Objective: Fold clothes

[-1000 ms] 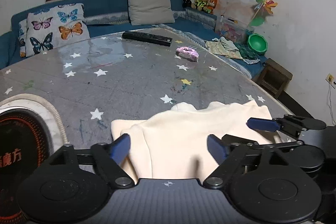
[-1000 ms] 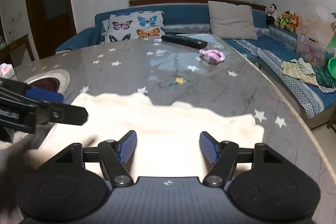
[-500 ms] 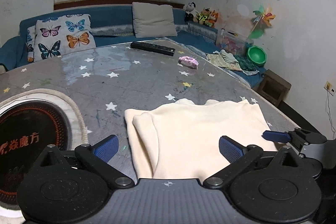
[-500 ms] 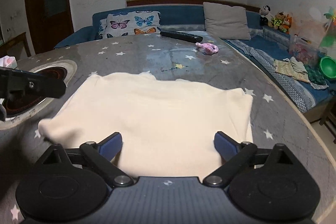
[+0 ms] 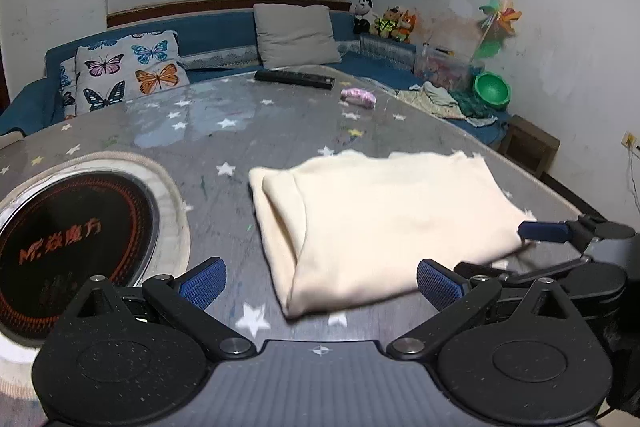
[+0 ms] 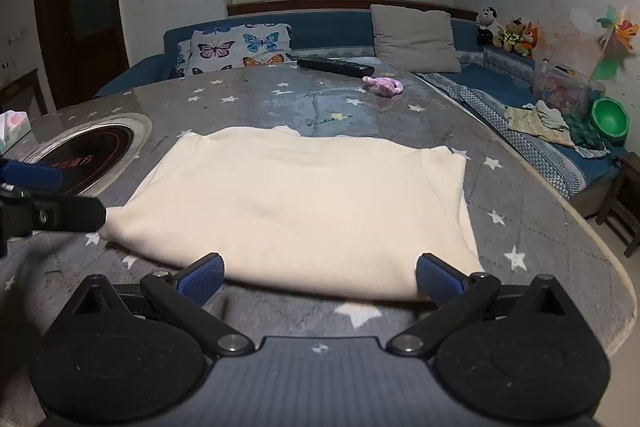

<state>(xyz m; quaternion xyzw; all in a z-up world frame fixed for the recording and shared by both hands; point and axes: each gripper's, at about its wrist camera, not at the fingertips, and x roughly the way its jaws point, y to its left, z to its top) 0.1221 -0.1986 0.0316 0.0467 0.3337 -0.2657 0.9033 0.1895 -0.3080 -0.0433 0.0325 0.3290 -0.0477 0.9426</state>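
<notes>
A cream garment (image 5: 384, 219) lies folded flat on the grey star-patterned table (image 5: 224, 147); it also shows in the right wrist view (image 6: 304, 203). My left gripper (image 5: 320, 281) is open and empty, just short of the garment's near left corner. My right gripper (image 6: 318, 273) is open and empty, with its fingertips at the garment's near edge. The right gripper's fingers (image 5: 544, 231) show at the garment's right edge in the left wrist view. The left gripper's fingers (image 6: 32, 175) show at the left in the right wrist view.
A round induction hob (image 5: 68, 239) is set into the table at the left. A black remote (image 5: 294, 79) and a pink cloth toy (image 5: 358, 97) lie at the table's far side. A blue sofa (image 6: 332, 35) with cushions runs behind. The table's right edge (image 6: 592, 231) is close.
Both grippers have opened wider and drawn back from the garment, which now lies flat on the table. More of the table and hob has come into view.
</notes>
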